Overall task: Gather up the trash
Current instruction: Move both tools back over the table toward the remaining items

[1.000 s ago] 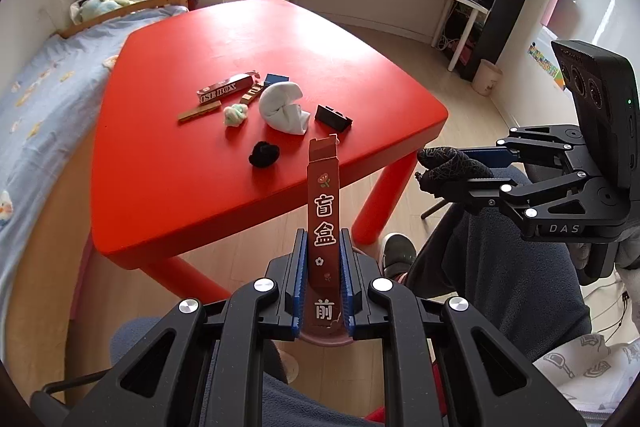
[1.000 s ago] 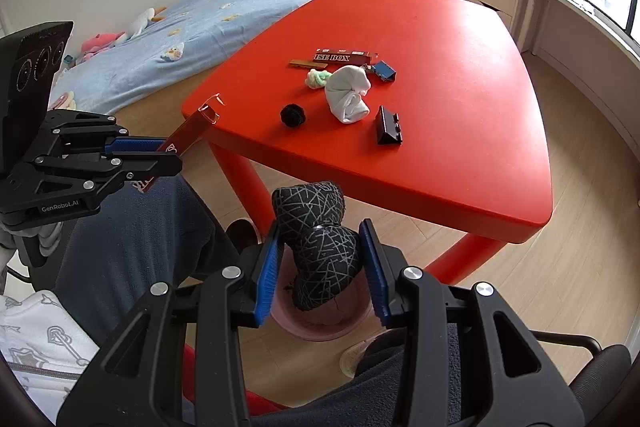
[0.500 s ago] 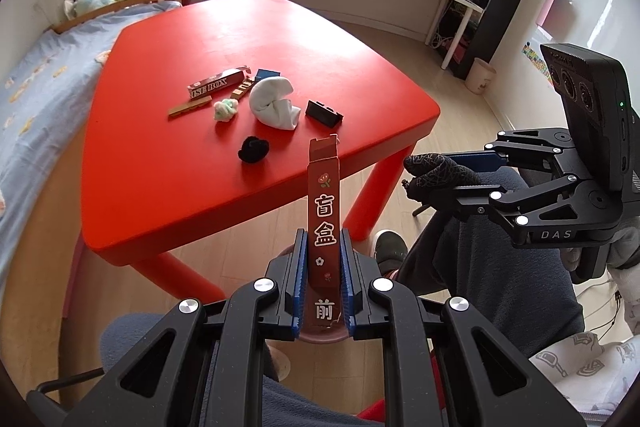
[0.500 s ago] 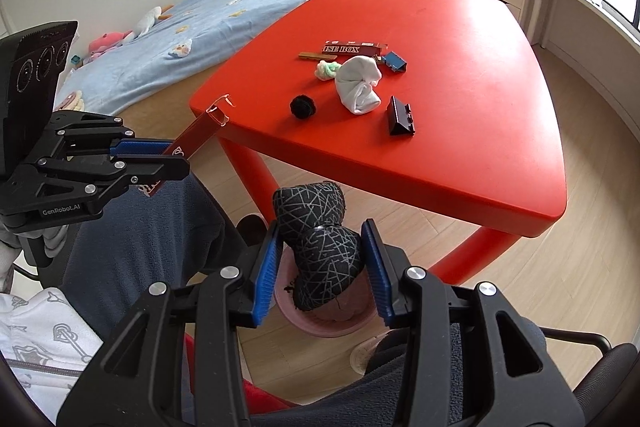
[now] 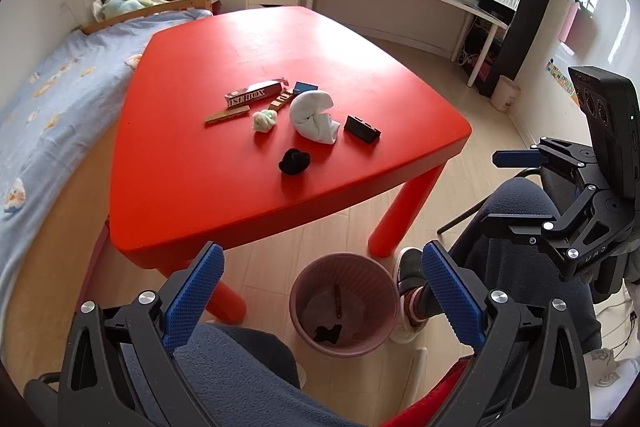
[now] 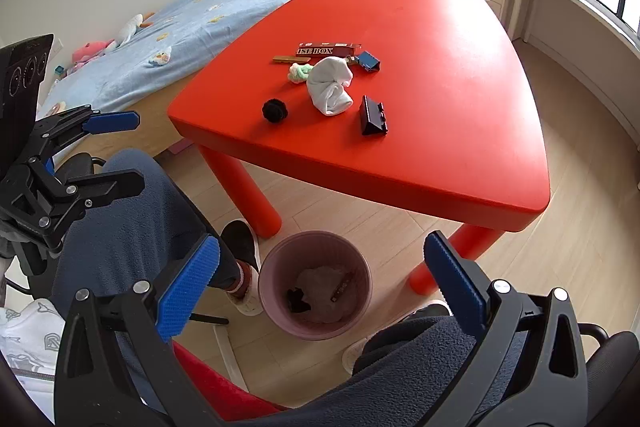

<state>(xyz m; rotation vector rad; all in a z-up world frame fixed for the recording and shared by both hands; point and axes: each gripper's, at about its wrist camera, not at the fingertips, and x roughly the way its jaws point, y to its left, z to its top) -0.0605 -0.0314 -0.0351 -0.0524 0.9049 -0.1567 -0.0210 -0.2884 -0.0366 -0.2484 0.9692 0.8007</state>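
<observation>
Trash point(image 5: 295, 161) lies clustered mid-worktop point(image 5: 200, 187), well beyond the bin point(image 5: 344, 301) under both wide-open, empty grippers point(image 5: 320, 303) point(image 6: 320, 287), so a careless grab risks knocking pieces off the edge.

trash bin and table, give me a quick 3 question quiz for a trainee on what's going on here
1. True or false: both the left gripper and right gripper have open, empty jaws.
2. Where does the pink bin stand?
A. on the red table
B. on the floor near a table leg
C. on the bed
3. Fill in: the largest item on the red table is a rolled white ____.

Key: 1 true; 2 B; 3 sock
</observation>
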